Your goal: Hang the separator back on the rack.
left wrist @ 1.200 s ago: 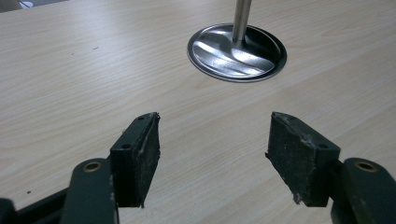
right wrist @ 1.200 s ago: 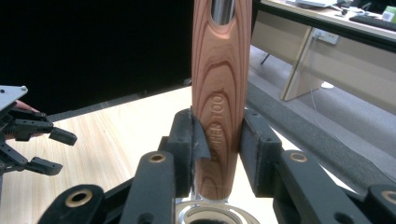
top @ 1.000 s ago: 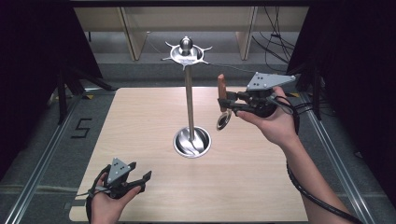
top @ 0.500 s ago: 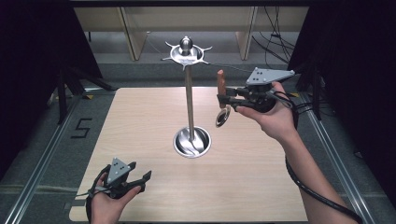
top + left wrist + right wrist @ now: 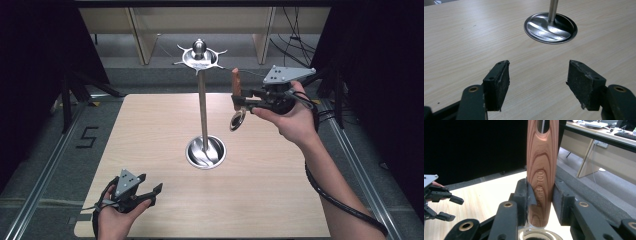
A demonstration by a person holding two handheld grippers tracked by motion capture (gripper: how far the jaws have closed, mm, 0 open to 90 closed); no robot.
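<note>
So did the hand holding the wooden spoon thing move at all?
No. In the high view the right gripper, shut on the wooden-handled utensil, sits at the same spot right of the stand's pole as before.

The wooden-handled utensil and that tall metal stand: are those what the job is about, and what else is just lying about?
In the job:
- wooden-handled utensil, clamped upright in the right gripper
- metal stand with hooks on top

Lying about:
- left gripper, open, idle
- the table, floor marking 5
</note>
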